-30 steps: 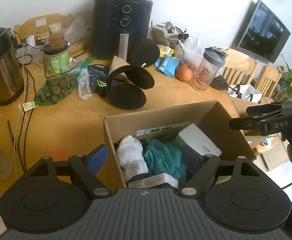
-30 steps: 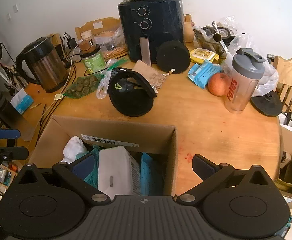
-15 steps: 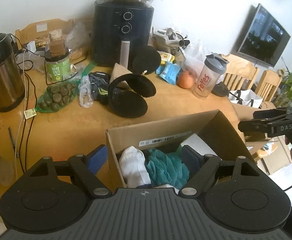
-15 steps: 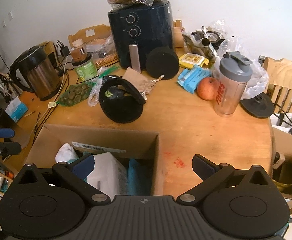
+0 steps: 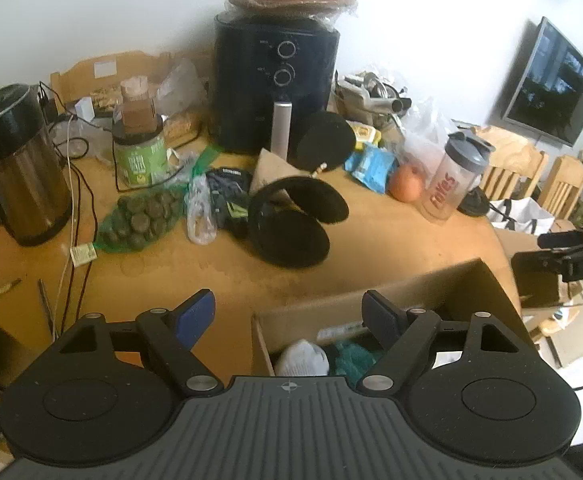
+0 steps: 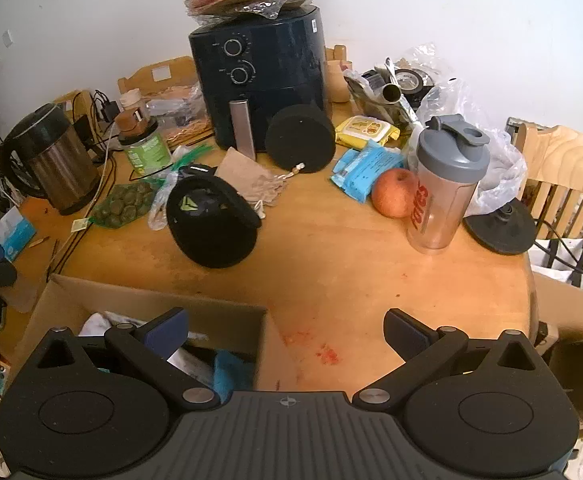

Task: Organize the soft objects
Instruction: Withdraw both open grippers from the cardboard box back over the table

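Observation:
An open cardboard box sits at the near edge of the wooden table, holding a white sock, teal mesh fabric and a white package. My left gripper hangs open and empty above the box's left wall. My right gripper is open and empty over the box's right wall and bare tabletop. Black earmuffs lie mid-table beside black gloves. A round black pad leans against the air fryer.
Air fryer, kettle, green jar, net bag of dark round items, blue packet, apple and shaker bottle crowd the far side. Cables run along the left edge. Chairs stand at right.
Both grippers drew back from the box; the box and its contents slid lower in both views and more of the table shows. Jaws stayed open.

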Available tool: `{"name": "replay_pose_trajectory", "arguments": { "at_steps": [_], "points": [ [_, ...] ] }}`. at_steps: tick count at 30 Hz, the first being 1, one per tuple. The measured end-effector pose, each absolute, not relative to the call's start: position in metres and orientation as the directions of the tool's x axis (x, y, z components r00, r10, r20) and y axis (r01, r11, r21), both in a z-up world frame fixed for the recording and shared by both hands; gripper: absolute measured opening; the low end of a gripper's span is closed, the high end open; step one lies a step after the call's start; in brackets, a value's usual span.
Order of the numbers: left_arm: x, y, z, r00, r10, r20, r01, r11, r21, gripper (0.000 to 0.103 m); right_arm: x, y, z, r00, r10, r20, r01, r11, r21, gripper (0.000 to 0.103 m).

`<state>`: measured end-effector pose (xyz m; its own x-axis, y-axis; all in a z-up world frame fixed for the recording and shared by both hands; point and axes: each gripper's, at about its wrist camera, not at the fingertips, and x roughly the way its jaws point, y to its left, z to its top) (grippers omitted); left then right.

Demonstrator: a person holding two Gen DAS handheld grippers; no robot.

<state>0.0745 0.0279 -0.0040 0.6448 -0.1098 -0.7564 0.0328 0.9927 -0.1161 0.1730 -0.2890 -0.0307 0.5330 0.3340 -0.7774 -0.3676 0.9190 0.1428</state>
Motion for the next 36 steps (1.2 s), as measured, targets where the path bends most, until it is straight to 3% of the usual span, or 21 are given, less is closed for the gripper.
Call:
{"name": "replay_pose_trajectory", "arguments": {
  "at_steps": [11, 36],
  "points": [
    [0.113, 0.026, 0.003, 0.676, -0.144, -0.723, 0.072, 0.989, -0.130, 0.081, 0.200, -0.293, -0.037, 0.518, 0.333, -0.788, -0.372, 0.917, 0.143, 0.103],
    [0.206, 0.037, -0.032, 0.681, -0.042, -0.731, 0.140, 0.987, 0.074, 0.078, 0.231, -0.301, -0.038, 0.531, 0.296, -0.794, -0.329, 0.936, 0.128, 0.103]
  ]
}}
